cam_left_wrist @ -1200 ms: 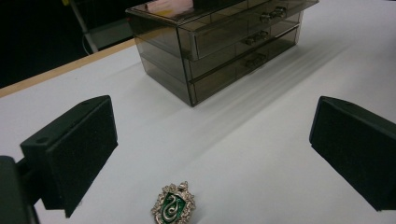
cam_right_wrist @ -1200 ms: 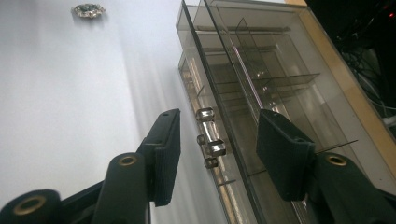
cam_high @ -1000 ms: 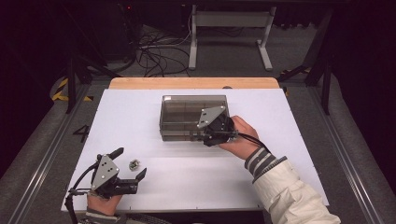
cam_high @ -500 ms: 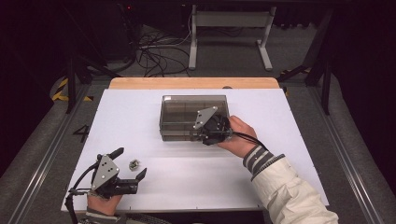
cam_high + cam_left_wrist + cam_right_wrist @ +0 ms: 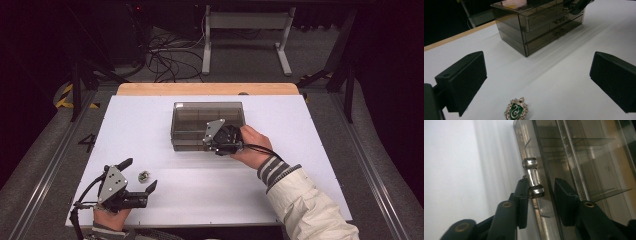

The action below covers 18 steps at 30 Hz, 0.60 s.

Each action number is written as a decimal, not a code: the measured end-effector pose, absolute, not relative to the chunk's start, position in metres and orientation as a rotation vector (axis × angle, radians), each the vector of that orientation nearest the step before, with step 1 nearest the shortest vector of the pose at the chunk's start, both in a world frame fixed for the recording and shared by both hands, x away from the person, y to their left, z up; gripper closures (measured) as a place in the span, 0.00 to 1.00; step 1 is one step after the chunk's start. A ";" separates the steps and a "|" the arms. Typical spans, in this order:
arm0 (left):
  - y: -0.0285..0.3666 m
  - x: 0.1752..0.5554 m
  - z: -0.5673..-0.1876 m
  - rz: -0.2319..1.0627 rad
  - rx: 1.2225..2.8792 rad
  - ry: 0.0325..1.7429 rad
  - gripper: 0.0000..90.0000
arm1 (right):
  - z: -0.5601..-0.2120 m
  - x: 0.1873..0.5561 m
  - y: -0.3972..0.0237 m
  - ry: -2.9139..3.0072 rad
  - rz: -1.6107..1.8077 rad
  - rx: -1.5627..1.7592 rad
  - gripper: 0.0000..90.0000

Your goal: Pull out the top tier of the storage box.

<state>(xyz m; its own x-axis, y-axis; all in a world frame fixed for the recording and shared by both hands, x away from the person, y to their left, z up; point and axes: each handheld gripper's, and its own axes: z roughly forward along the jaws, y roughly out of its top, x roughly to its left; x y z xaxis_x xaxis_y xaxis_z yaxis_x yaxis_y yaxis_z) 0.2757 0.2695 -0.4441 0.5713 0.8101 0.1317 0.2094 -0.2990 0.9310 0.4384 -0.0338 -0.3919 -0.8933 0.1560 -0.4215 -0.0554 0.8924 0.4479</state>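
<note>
Fingers of my right gripper (image 5: 541,200) have just been closing around the drawer handle (image 5: 533,177) of the smoky organizer box (image 5: 207,125), not yet pinching it. My left gripper (image 5: 536,82) stays spread, the green crest pin (image 5: 516,110) between its fingers.

The desk (image 5: 150,125) has a white top with a strip of bare wood (image 5: 207,89) along its far edge. Grey floor (image 5: 240,55) lies beyond it, where a tangle of black cables (image 5: 167,60) sits beside a white metal frame (image 5: 245,30) on two feet. Yellow-and-black tape (image 5: 65,97) marks the floor off the desk's far left corner. Metal rails (image 5: 45,175) run along both sides. The room behind is dark.
</note>
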 end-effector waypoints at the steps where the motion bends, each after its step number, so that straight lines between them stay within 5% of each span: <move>1: 0.270 0.276 -0.444 0.759 1.811 0.836 0.02 | -0.392 0.437 -0.034 2.612 0.622 0.087 0.75; 18: 0.270 0.276 -0.444 0.760 1.814 0.837 0.02 | -0.386 0.431 -0.034 2.613 0.646 0.094 0.75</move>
